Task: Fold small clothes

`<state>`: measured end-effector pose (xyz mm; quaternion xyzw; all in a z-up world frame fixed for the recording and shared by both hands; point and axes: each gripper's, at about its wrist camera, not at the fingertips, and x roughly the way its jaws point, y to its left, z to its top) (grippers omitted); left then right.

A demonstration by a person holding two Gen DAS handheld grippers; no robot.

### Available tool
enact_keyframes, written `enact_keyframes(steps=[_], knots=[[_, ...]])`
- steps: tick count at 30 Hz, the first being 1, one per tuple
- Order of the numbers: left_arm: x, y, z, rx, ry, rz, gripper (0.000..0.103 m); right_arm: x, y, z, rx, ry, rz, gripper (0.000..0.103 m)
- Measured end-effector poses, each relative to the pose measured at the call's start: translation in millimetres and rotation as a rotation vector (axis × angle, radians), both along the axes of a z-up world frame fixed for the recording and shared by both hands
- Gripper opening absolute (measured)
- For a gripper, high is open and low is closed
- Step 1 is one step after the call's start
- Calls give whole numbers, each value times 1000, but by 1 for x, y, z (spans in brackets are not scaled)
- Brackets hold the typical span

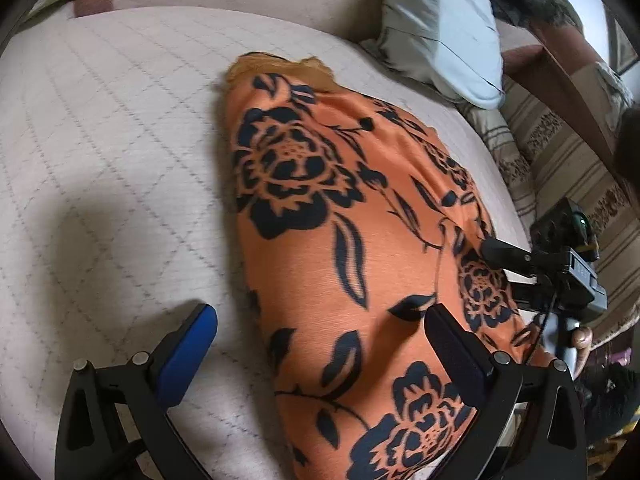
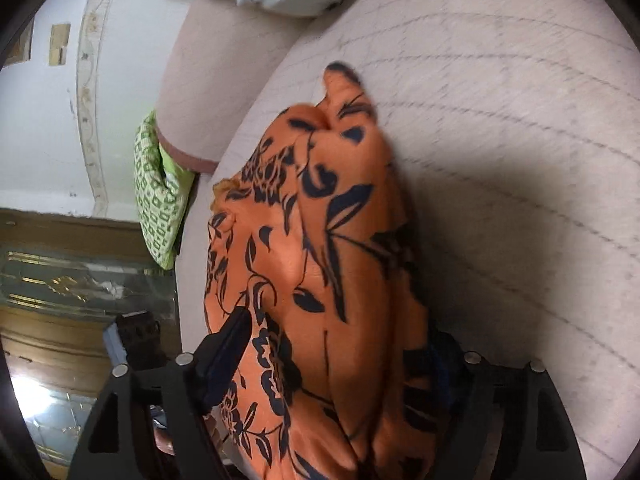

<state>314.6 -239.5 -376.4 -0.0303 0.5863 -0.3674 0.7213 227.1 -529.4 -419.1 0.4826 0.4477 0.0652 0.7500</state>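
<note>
An orange garment with a black flower print (image 1: pixel 352 240) lies lengthwise on a quilted beige mattress (image 1: pixel 100 160). My left gripper (image 1: pixel 320 340) is open above the garment's near part, its blue finger over the bare mattress and its black finger (image 1: pixel 460 348) over the cloth. My right gripper shows in the left wrist view (image 1: pixel 508 256) at the garment's right edge. In the right wrist view the garment (image 2: pixel 340 260) is bunched and fills the gap of my right gripper (image 2: pixel 336 352), whose jaws stand wide apart; I cannot tell if it grips the cloth.
A pale blue pillow (image 1: pixel 436 28) leans at the head of the bed. A striped brown blanket (image 1: pixel 560 160) lies along the right side. A green patterned pillow (image 2: pixel 160 192) sits at the mattress edge, with a wooden cabinet (image 2: pixel 72 280) and white wall beyond.
</note>
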Motion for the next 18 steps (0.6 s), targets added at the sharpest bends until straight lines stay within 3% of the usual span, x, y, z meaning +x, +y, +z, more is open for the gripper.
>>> enact_keyframes(steps=[2,8,11,14,18], knots=[[-2,-5,0,-16,3,-16,103,3,7,3,-16,-22,16,92],[-11,-19,-2,-15,-19,-61,103,10,22,7,-79,-6,32,92],[-12,-19,-1,-20,-21,-44,99,10,22,6,-76,4,1,84],[-9,-12,-3,-22,-13,-17,88,4,19,4,-90,26,-23,71],[-5,-6,-5,-44,0,11,77,2,17,3,-102,44,-34,65]])
